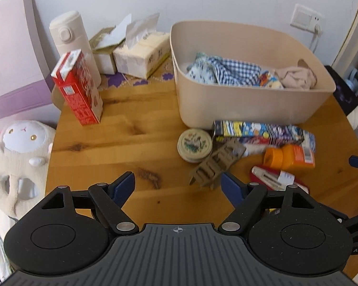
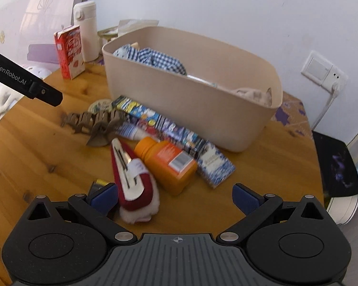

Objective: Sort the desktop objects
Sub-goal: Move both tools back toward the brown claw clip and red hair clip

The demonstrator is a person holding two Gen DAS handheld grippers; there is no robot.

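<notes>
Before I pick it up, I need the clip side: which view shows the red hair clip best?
The right wrist view: the red hair clip lies close and whole, its metal clip up. The left wrist view shows only part of it, behind the left claw's finger.

Each gripper, the left gripper and the right gripper, is matte black with a ribbed grey centre plate, round discs and silver rivets. Blue pads tip the jaws. White "GenRobot.AI" lettering marks one black bar.
</notes>
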